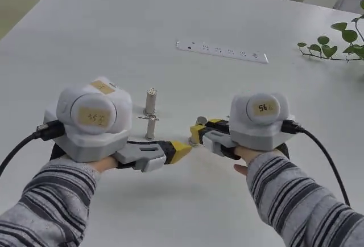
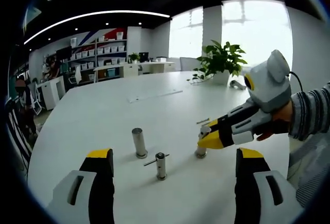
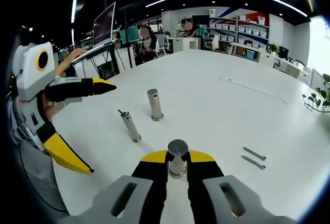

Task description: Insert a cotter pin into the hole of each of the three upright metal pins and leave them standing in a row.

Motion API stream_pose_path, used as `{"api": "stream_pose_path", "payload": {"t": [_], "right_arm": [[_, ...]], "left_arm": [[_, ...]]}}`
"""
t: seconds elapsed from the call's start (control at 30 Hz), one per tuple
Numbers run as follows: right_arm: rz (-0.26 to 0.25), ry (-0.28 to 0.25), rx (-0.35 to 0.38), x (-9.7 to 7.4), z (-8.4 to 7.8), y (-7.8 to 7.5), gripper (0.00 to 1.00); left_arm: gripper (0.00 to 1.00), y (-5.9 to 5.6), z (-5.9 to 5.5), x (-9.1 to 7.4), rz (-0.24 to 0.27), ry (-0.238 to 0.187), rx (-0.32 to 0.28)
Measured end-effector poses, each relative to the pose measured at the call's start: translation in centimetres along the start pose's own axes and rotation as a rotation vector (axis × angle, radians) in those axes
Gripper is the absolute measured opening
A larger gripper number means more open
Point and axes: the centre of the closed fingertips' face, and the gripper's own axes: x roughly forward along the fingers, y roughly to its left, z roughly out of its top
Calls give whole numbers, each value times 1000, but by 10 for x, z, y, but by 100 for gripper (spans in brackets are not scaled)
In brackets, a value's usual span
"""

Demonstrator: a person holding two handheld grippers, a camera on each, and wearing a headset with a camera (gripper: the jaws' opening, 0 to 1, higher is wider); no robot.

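right gripper (image 3: 177, 163): pinching short silver metal pin (image 3: 177, 149) upright on white desk (image 3: 216, 105)
left gripper (image 2: 175, 154): spread wide
two thin metal cotter pins (image 3: 254, 154): loose nearby

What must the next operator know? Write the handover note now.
The left gripper is open and empty. The right gripper is shut on the third pin, upright on the table.
The middle pin has its cotter pin through it; the far pin stands bare. Two spare cotter pins lie near the third pin.
Done: one of three.
Left: fit the far pin and third pin, keep the row.
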Motion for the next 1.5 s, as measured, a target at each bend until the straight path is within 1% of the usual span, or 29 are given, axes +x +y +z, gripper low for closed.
{"api": "stream_pose_path", "payload": {"t": [0.1,0.27,0.4,0.57,0.63,0.7,0.8,0.87,1.0,1.07,1.13,1.17,1.23,1.3,1.33,1.43,1.47,1.5], "right_arm": [[-10,-1,5,-5,-5,1,8],[-18,9,4,-8,-10,4,8],[-28,0,14,-10,-11,5,8],[-55,-11,33,-12,-12,5,9],[-61,-12,27,-11,-13,6,9],[-79,-10,43,-12,-13,6,9],[-84,-9,40,-12,-13,6,9],[-80,-8,28,-11,-14,5,9],[-69,-2,45,-11,-14,5,10],[-70,3,34,-12,-14,5,14],[-40,8,46,-14,-15,8,21],[-31,12,36,-16,-16,9,23],[-22,20,11,-19,-18,8,24],[-15,35,-7,-22,-22,6,27],[-13,33,-4,-23,-23,4,28],[2,42,-13,-28,-26,-2,29],[18,48,-30,-31,-27,-4,29],[24,54,-36,-33,-28,-6,29]], "left_arm": [[98,-1,3,0,-3,-11,2],[98,-3,1,1,-8,2,7],[98,-5,1,2,-12,4,7],[98,-5,0,3,-14,8,9],[98,-5,0,3,-14,9,10],[98,-5,0,4,-13,9,10],[97,-5,0,4,-14,11,11],[97,-5,-1,4,-15,12,12],[97,-5,-1,5,-18,15,15],[98,-5,-1,5,-19,15,17],[98,-5,-1,5,-20,14,15],[98,-5,-1,5,-19,14,14],[98,-4,-1,6,-18,15,13],[98,-3,-1,6,-15,13,12],[98,-3,-1,6,-15,12,11],[98,-5,-1,6,-19,14,9],[98,-5,-2,6,-20,16,9],[98,-5,-3,6,-20,19,8]]}}
